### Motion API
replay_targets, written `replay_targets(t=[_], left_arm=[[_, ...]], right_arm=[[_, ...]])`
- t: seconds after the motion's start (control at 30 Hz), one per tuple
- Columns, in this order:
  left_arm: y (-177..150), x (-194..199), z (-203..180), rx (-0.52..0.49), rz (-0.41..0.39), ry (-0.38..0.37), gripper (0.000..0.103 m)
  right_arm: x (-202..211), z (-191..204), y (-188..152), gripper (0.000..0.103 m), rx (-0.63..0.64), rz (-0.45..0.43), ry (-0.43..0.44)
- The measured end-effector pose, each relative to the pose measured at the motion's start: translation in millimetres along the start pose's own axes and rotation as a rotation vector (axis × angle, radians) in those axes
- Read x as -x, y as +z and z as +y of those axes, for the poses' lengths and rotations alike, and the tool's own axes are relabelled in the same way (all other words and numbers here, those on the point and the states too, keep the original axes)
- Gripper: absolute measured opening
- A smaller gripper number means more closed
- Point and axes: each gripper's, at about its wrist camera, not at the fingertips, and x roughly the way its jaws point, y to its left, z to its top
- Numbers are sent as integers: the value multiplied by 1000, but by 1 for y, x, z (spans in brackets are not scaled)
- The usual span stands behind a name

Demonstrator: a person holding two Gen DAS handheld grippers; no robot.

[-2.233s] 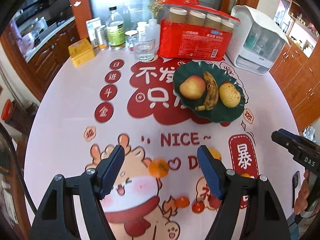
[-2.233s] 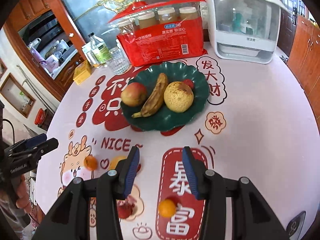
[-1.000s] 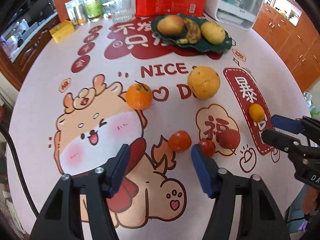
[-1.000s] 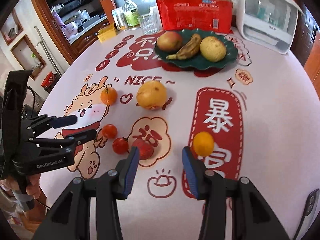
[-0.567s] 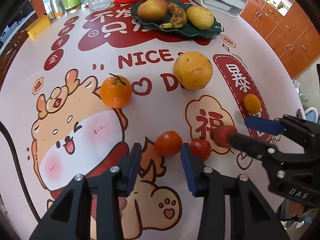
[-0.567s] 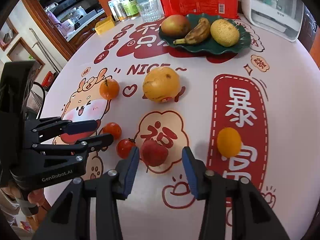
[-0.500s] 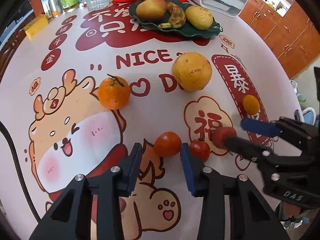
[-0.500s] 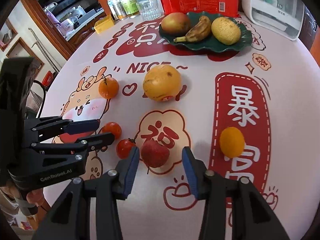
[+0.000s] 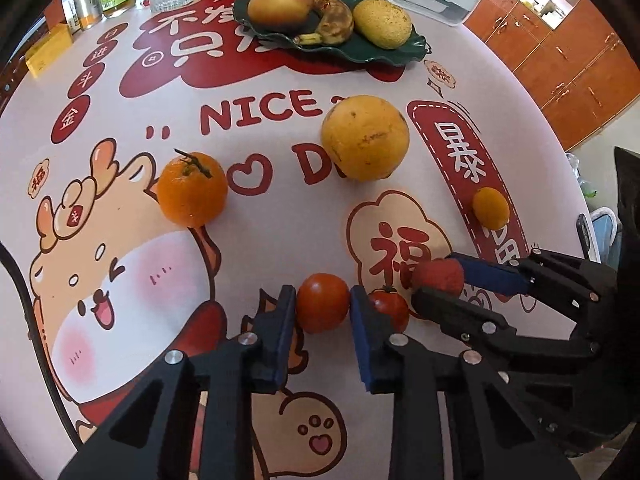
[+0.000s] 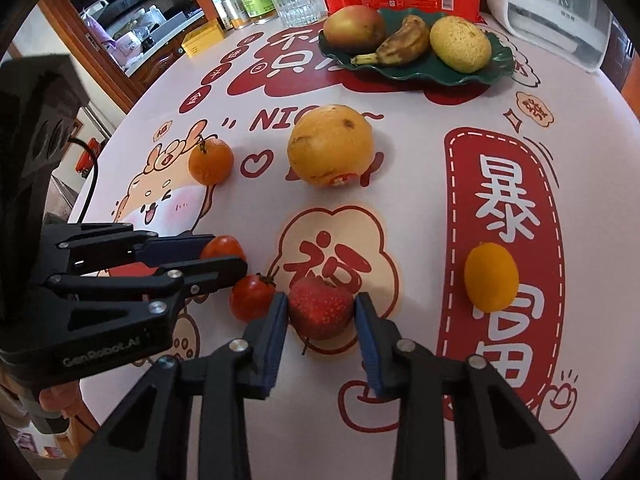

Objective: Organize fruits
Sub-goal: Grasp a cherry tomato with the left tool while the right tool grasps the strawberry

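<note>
The left gripper point(image 9: 323, 307) has just been closing, and its blue pads now press on both sides of a small round tomato point(image 9: 322, 302) that sits on the table. The right gripper point(image 10: 321, 309) has also just been closing; its jaws are tight on a red strawberry point(image 10: 321, 307), which rests on the cloth over the printed cloud shape. Between these two fruits lies a second small tomato point(image 10: 252, 297) with a dark stem, just beside the left gripper's right finger, not held by anything.

Further away on the printed tablecloth point(image 9: 260, 248) there is a mandarin point(image 9: 192, 189) with a short stalk on the cartoon animal's ear, a big yellow-orange citrus fruit point(image 9: 365, 137) near the word "NICE", and a small kumquat point(image 10: 491, 277) on the red banner, well apart from the others.

At the far side stands a dark green plate point(image 10: 496, 65). It holds an apple point(image 10: 353, 26), a brown-spotted banana point(image 10: 404, 45) and a rough yellow pear point(image 10: 460, 43).
</note>
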Motion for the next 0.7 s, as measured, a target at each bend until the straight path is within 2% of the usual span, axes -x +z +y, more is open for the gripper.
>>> replay_targets(t=[0.4,0.7], left_arm=[[-1,0,0,53,-11,5,24],[-10,19,-3,80,-31,31,24]], right_arm=[[3,3,-8,34,24,-1,-8],[16,-1,-14,33,17,-8,-5]])
